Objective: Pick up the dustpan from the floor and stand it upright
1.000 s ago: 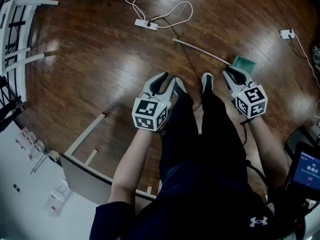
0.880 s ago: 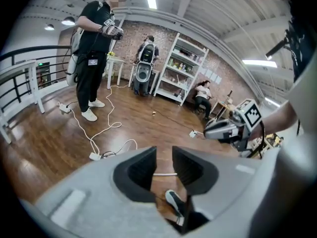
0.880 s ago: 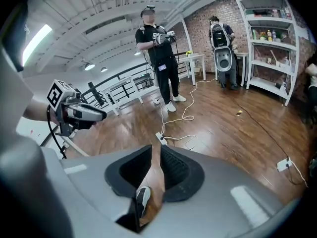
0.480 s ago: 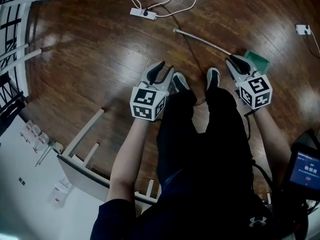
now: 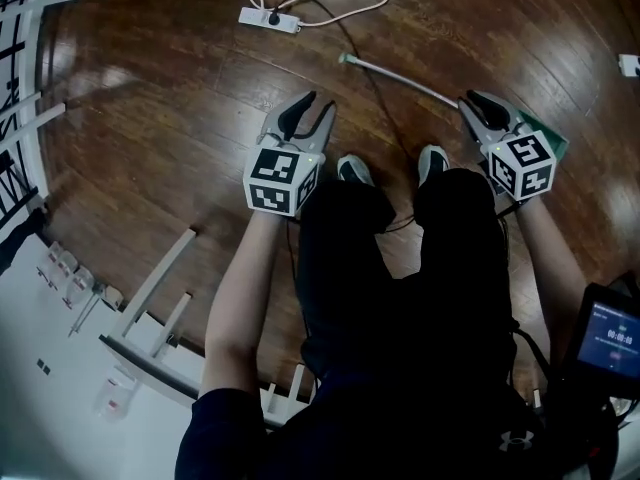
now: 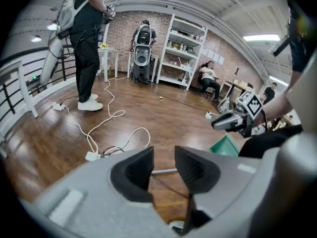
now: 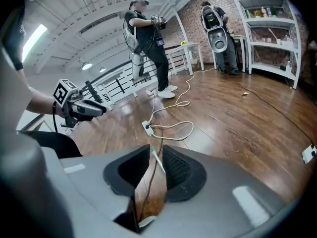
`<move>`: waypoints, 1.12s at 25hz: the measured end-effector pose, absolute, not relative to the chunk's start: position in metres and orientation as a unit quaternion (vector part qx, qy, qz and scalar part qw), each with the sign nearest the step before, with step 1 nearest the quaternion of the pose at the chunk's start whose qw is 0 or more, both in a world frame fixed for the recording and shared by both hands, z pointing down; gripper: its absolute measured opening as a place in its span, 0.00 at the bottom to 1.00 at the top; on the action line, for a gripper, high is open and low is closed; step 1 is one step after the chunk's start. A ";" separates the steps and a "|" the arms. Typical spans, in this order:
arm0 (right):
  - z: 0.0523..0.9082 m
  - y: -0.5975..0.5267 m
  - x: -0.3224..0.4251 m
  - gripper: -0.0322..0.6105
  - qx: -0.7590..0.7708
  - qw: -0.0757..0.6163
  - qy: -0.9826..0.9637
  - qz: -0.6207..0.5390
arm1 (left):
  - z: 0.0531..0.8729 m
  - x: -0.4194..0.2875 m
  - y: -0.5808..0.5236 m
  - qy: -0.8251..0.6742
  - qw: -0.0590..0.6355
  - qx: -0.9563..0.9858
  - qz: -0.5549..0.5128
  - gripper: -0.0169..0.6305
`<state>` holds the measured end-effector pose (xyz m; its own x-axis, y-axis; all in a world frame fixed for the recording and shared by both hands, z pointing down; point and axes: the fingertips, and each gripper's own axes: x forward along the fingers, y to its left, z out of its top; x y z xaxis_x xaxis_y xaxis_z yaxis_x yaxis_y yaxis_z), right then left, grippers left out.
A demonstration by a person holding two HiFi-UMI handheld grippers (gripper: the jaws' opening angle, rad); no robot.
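The dustpan lies on the wooden floor; its long pale handle [image 5: 400, 76] runs left from a green pan [image 5: 556, 144], mostly hidden behind my right gripper [image 5: 482, 106]. That gripper hangs low over the pan end, jaws opening, nothing between them. My left gripper [image 5: 302, 114] is left of my shoes, short of the handle's free end, jaws also opening and empty. In the left gripper view, the handle [image 6: 163, 171] shows beyond the gap and the green pan [image 6: 225, 146] lies to the right. The right gripper view looks past its jaws along the handle [image 7: 157, 160].
A white power strip [image 5: 268, 18] with looping cables lies beyond the handle. My shoes [image 5: 350, 168] stand between the grippers. A white frame [image 5: 150, 288] lies at lower left, railings at far left, a small screen [image 5: 610, 333] at lower right. People and shelves stand across the room [image 6: 89, 43].
Both grippers have sunk toward the floor and moved away from my body, toward the dustpan. Their jaws stand wider apart than before.
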<state>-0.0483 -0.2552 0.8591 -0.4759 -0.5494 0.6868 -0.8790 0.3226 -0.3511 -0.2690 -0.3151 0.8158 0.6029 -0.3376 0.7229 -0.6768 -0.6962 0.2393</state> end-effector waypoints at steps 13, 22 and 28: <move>0.990 -0.303 -0.039 0.21 0.424 0.256 -0.807 0.322 | 0.954 -0.278 -0.369 -0.229 0.220 0.867 0.385 0.27; 1.103 -0.280 -0.081 0.24 0.335 0.325 -0.826 0.314 | 1.009 -0.309 -0.389 -0.272 0.272 0.855 0.347 0.28; 1.153 -0.268 -0.106 0.24 0.307 0.340 -0.828 0.322 | 1.035 -0.321 -0.379 -0.248 0.284 0.853 0.360 0.30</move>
<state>-0.1058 -0.2678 1.1531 -0.5794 -0.2898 0.7618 -0.7285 0.6032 -0.3247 -0.3206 -0.3788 1.0350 0.6179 -0.2187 0.7552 -0.6274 -0.7161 0.3059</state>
